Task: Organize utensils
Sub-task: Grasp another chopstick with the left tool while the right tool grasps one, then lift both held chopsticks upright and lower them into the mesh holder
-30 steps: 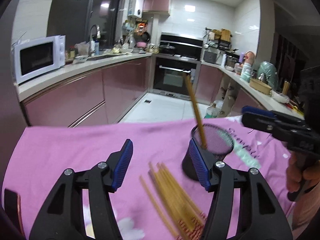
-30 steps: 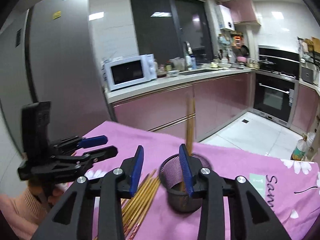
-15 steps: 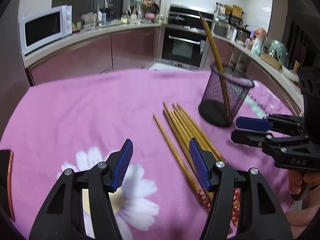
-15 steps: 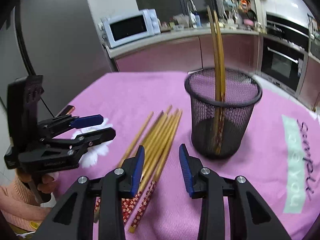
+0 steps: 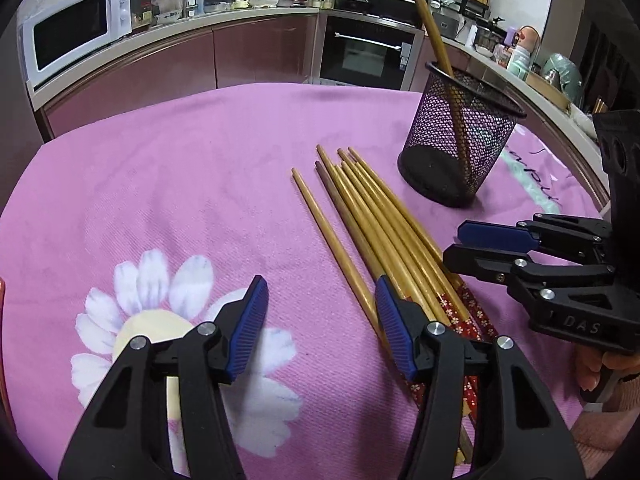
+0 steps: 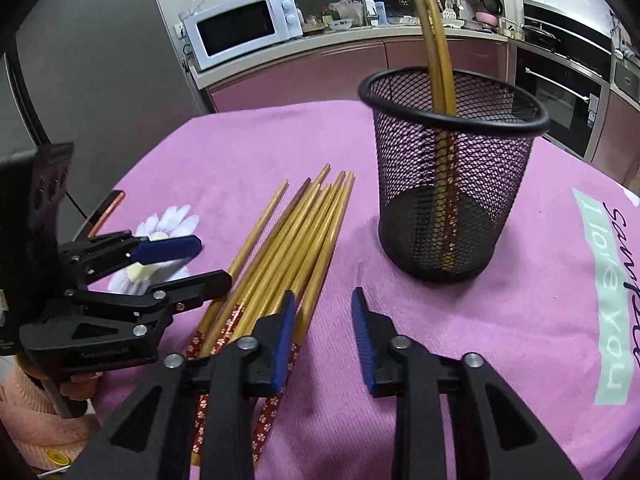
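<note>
Several wooden chopsticks (image 5: 368, 216) with red patterned ends lie in a bundle on the pink cloth; they also show in the right wrist view (image 6: 296, 240). A black mesh cup (image 5: 460, 140) stands upright to their right with two chopsticks (image 6: 440, 80) leaning inside it; the cup shows in the right wrist view too (image 6: 452, 176). My left gripper (image 5: 320, 312) is open and empty, low over the chopsticks' near ends. My right gripper (image 6: 324, 312) is open and empty, just right of the bundle and in front of the cup.
The pink flowered cloth (image 5: 160, 184) covers the table. A kitchen counter with a white microwave (image 5: 76, 28), a sink and an oven (image 5: 368, 56) lies beyond. A dark thin object (image 6: 106, 210) lies at the cloth's left edge.
Both grippers have come down from above the cup and pulled back toward the near ends of the chopstick bundle. The cup and chopsticks have not moved.
</note>
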A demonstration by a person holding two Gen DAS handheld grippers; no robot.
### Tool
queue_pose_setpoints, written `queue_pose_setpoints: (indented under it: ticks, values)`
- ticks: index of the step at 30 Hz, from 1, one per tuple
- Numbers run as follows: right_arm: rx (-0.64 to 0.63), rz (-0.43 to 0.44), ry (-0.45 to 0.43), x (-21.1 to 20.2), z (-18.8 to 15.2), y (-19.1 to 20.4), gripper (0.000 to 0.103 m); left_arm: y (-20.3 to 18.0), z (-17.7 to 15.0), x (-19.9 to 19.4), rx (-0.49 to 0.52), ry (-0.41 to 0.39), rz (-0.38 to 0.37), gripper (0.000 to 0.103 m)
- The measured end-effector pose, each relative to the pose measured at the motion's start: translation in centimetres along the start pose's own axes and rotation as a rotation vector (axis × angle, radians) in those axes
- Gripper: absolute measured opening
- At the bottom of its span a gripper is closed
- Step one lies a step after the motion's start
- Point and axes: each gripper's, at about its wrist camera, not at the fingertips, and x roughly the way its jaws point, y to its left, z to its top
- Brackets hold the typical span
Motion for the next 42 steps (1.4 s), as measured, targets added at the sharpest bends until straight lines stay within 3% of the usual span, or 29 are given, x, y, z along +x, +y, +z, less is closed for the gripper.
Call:
queue_pose_setpoints:
  ticks: [3, 7, 12, 18, 23, 25, 32, 42]
  values:
    - [-0.009, -0.011, 0.006, 0.3, 0.0, 0.3, 0.025, -0.4, 0.1, 0.2, 0.018, 0.008, 0.008, 0.055]
    - [-0.023, -0.048, 0.017, 0.5, 0.1, 0.4, 0.016, -0.4, 0.1, 0.3, 0.045, 0.022, 0.040, 0.039]
    - [-0.025, -0.059, 0.024, 0.8, 0.3, 0.5, 0.016, 0.4, 0.5, 0.3, 0.023, 0.039, -0.005, 0.036]
    - [-0.063, -0.090, 0.032, 2.4, 1.7, 1.6, 0.017, 0.2, 1.3, 1.2, 0.038, 0.041, 0.015, 0.035]
    - [-0.070, -0.102, 0.033, 3.1, 2.6, 1.8, 0.014, 0.3, 2.0, 1.8, 0.019, 0.041, 0.033, 0.025]
    - [-0.060, -0.097, 0.030, 3.2, 2.6, 1.6, 0.007, 0.4, 2.1, 1.9, 0.004, 0.039, 0.044, 0.020]
    - [-0.023, -0.073, 0.012, 2.4, 2.2, 0.9, 0.005, 0.7, 2.0, 1.8, -0.057, 0.022, 0.057, 0.009]
    - [-0.020, 0.006, -0.061, -1.3, 1.5, 0.8, 0.005, 1.1, 1.2, 0.3, -0.080, 0.001, 0.032, 0.008]
